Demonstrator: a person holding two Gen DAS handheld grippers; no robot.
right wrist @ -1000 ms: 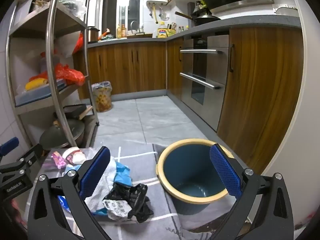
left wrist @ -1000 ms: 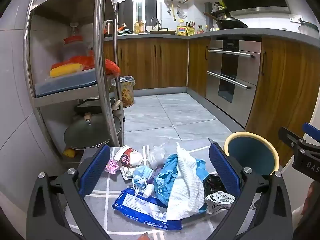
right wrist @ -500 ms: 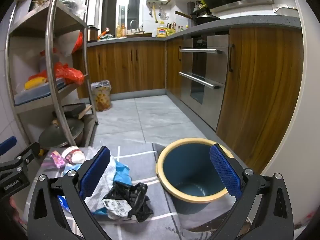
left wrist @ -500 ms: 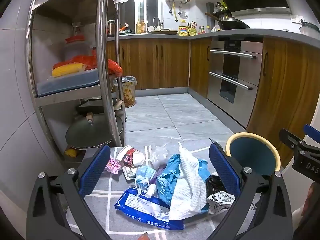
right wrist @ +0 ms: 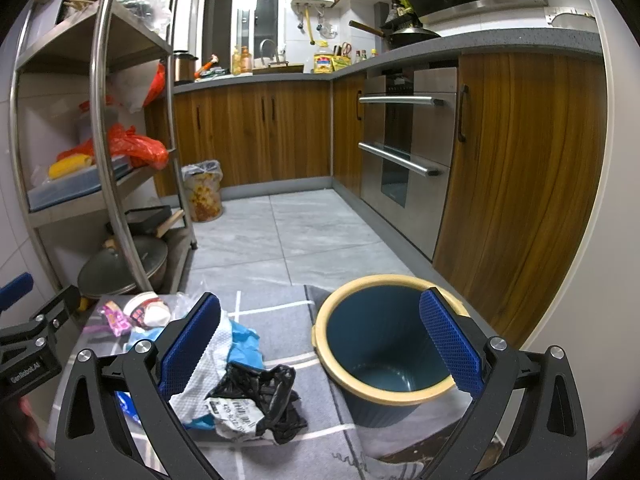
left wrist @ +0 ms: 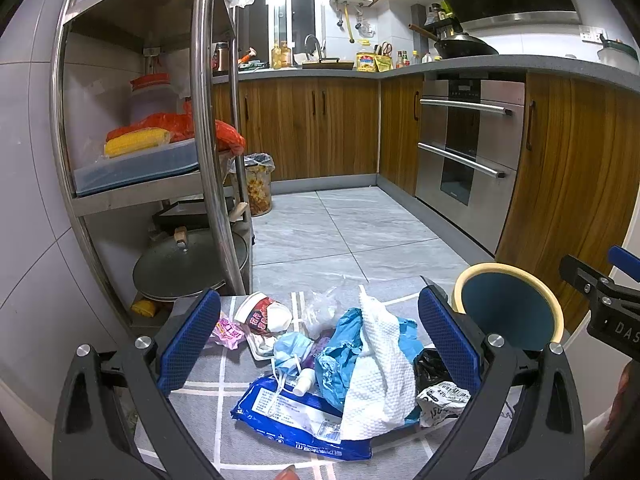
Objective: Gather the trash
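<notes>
The white paper towel (left wrist: 380, 364) hides much of the blue wrapper (left wrist: 296, 416) beneath it.

Steel rack (left wrist: 212, 160) left, bin (right wrist: 384, 344) mouth unobstructed

A home kitchen: wooden cabinets (left wrist: 304, 128), built-in oven (left wrist: 464, 140), wok (left wrist: 460, 46) on grey countertop (left wrist: 480, 65), sink tap (left wrist: 312, 42).

A grey checked mat (left wrist: 192, 396) covers the tiled floor (left wrist: 352, 232). Between the left tongs' (left wrist: 316, 336) fingers lies a trash pile (left wrist: 340, 364); a blue bin (right wrist: 384, 344) stands between the right tongs' (right wrist: 320, 344) fingers.
</notes>
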